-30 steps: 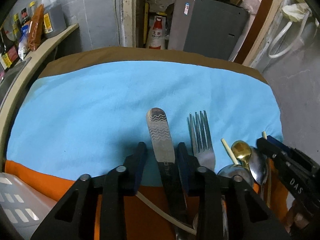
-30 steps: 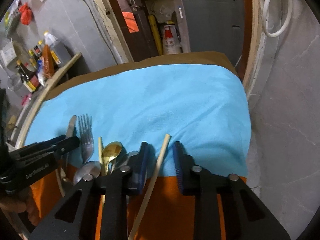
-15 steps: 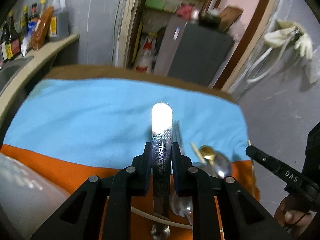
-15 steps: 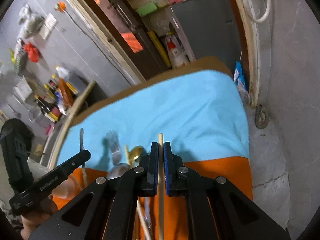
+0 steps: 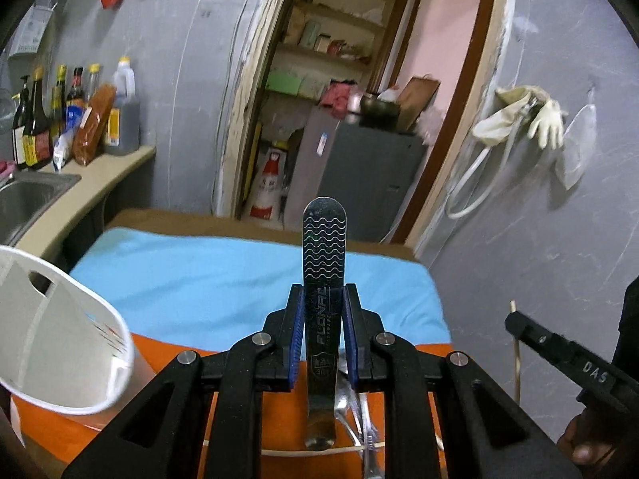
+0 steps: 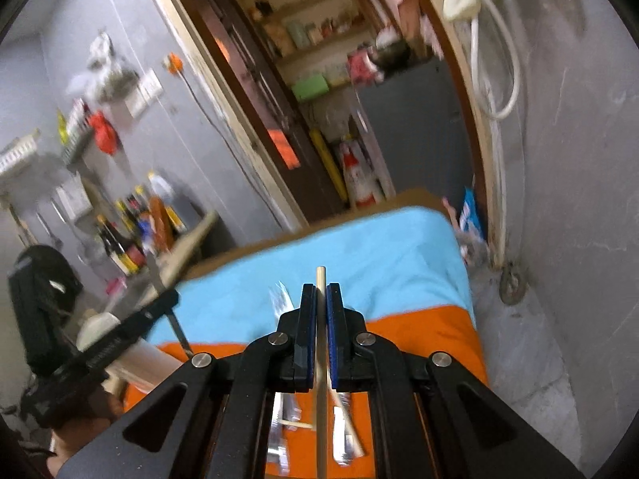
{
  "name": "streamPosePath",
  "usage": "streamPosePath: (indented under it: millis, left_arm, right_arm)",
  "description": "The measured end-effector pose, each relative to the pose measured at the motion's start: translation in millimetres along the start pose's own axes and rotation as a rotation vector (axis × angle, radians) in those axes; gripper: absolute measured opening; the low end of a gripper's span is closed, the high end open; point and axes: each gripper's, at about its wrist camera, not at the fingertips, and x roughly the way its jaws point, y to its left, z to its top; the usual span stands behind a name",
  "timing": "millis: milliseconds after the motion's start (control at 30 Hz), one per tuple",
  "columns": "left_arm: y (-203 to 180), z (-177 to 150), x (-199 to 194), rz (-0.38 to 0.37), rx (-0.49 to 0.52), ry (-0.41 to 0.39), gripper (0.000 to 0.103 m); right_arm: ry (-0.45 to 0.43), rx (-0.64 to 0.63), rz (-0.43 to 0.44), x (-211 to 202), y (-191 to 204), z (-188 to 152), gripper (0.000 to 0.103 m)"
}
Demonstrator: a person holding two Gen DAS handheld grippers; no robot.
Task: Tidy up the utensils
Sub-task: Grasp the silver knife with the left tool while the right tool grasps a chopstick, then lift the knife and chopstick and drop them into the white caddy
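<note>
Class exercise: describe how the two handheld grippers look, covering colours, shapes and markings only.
The left gripper and the right gripper have black angular linkage arms with silver round rivets and blue ribbed finger pads. Seen from the left wrist, the right gripper's side bears white lettering "DAS".

Black tongs (image 5: 322, 331) w/ blue pads (image 5: 294, 335), silver screws.

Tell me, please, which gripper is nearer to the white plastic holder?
Left. The left gripper, shut on the knife, hangs just right of the white plastic holder; the right gripper, clamping a chopstick, sits farther right.
</note>
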Motion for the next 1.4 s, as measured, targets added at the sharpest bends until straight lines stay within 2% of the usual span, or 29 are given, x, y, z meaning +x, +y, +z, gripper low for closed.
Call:
streamPosePath:
  millis: [167,400,600,700,933,1167,1400]
  left_arm:
    - [4,19,-36,-0.059,-0.004,-0.047,0.015]
    - [37,58,-99,-0.083,-0.008,-0.116,0.015]
    - [80,82,-152,-0.029,-0.025,-0.191,0.015]
    - [109,90,-174,0.025,-0.035,-0.227,0.015]
    - [169,87,-180,0.138,-0.055,-0.286,0.015]
    - [207,66,-155,0.153,-0.100,-0.291,0.015]
    - [217,39,-129,0.157,-0.110,-0.277,0.015]
  right_arm:
    - [-0.171,-0.012,0.091,-32,32,13,0.003]
    - [-0.324,-0.059,0.233,-43,95,33,0.003]
    - [-0.396,-0.099,0.353,-27,155,38,0.003]
    - [-0.410,-0.106,0.395,-14,181,39,0.003]
    - [-0.467,-0.150,0.377,19,232,27,0.003]
    - [-0.526,-0.211,0.305,50,248,2,0.003]
    - [-0.499,-0.251,0.259,73,244,-23,0.003]
